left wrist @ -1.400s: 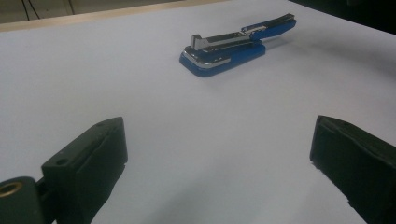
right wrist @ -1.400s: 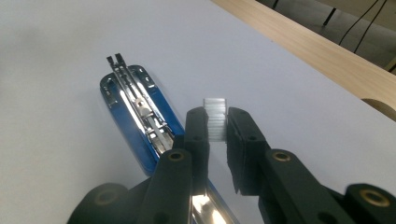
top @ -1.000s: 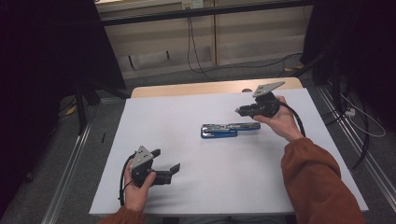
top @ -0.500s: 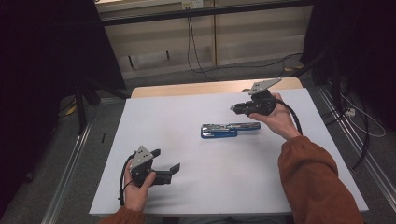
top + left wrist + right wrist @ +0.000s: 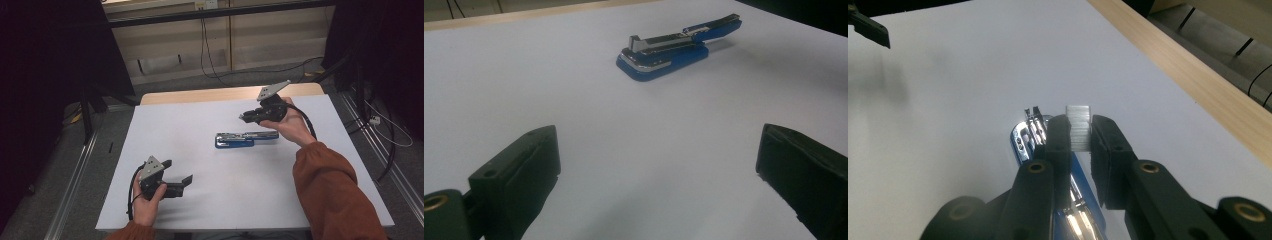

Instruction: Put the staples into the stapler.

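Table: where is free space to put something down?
The white table top is bare between the open stapler and the left gripper, and along its far wooden edge. It is crowded only near the stapler, where the right gripper holds a staple strip.

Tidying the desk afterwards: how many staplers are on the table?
1. The blue stapler lies opened out flat near the middle of the white table, below the right gripper, which pinches a small strip of staples. Nothing hides another.
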Demonstrator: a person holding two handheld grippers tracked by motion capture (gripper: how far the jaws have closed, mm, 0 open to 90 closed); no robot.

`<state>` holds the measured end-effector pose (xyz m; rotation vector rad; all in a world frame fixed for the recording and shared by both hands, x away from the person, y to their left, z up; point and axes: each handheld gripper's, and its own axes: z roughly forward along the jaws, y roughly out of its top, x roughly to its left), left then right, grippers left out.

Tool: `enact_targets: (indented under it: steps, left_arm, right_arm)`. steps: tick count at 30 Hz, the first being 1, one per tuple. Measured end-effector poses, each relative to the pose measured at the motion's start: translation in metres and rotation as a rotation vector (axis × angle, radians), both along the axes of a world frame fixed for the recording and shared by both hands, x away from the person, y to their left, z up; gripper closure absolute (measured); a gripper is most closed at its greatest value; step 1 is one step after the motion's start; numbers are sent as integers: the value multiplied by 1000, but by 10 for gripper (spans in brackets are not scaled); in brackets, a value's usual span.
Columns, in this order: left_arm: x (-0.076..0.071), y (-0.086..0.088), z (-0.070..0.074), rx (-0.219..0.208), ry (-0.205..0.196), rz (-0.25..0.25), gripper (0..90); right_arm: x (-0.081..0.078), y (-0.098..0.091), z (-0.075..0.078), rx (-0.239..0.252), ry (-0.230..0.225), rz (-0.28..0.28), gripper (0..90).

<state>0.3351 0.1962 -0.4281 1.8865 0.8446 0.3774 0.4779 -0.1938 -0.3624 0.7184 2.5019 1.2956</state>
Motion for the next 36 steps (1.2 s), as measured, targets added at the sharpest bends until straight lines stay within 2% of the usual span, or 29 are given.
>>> enact_targets:
  steps: [5, 18, 30, 36]
  left_arm:
    - [0, 0, 0, 0, 1, -1, 41]
    - [0, 1, 0, 0, 3, 5, 43]
    - [0, 1, 0, -2, 2, 5, 43]
    - [1, 1, 0, -3, 3, 5, 43]
  right_arm:
    - [9, 4, -8, -6, 36, -5, 793]
    - [22, 31, -20, -31, 52, 35, 793]
    - [28, 52, -29, -60, 34, 122, 793]
    - [31, 55, -35, -75, 33, 134, 793]
